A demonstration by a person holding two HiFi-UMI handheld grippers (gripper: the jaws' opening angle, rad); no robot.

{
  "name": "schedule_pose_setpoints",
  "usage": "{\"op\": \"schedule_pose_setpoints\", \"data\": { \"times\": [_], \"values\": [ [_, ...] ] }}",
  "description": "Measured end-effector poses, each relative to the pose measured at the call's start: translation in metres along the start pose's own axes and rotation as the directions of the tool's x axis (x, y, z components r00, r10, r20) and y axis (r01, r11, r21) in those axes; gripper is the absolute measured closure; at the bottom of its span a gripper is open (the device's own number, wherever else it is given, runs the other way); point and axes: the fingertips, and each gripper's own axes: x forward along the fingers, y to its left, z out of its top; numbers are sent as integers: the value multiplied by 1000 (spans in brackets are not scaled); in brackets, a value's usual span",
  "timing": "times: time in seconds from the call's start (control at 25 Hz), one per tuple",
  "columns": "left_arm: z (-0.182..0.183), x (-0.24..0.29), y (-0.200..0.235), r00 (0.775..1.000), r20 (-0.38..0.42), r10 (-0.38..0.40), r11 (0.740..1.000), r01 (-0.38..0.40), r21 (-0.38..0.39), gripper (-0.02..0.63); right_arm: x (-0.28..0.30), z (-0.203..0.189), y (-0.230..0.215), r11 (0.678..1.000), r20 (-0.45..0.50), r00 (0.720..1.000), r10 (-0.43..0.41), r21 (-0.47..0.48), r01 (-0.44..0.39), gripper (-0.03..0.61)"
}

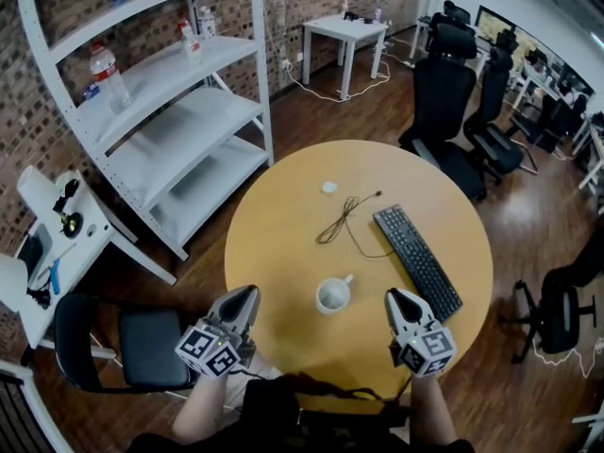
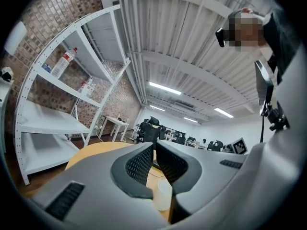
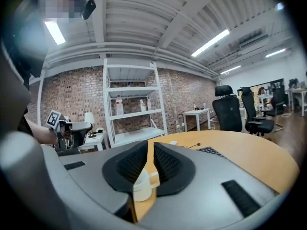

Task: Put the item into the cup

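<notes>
Right claw hangs empty, jaws a slit apart; left claw is closed on nothing, both at the near edge of the table with the cup between. Well beyond lies the small white item: I'd reach past the cup, open wider, and pinch it clear of the cable.

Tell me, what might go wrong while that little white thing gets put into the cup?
The small white item lies far across the round wooden table, so reaching over could tip the white handled cup. The thin black cable lies between them and might snag. The item looks tiny and might slip.
</notes>
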Motion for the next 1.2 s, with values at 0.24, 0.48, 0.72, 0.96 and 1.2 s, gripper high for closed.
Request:
{"op": "schedule_pose_setpoints", "data": {
  "times": [0.24,0.48,0.72,0.96,1.2],
  "values": [
    [-5,31,-26,993,-30,-112,994,112,3,601,-79,2,-50,976,114,973,-202,109,190,535],
    [-9,56,-53,979,-61,-197,980,198,22,601,-160,2,-83,917,188,898,-398,124,380,567],
    [-16,70,-79,965,-74,-250,968,252,18,601,-199,0,-92,886,213,861,-462,160,435,571],
    [-13,64,-83,968,-74,-239,970,242,29,601,-194,-3,-91,898,214,875,-435,180,402,571],
    [-10,52,-74,978,-62,-201,979,204,32,601,-178,6,-90,918,221,893,-392,153,365,571]
  ]
}}
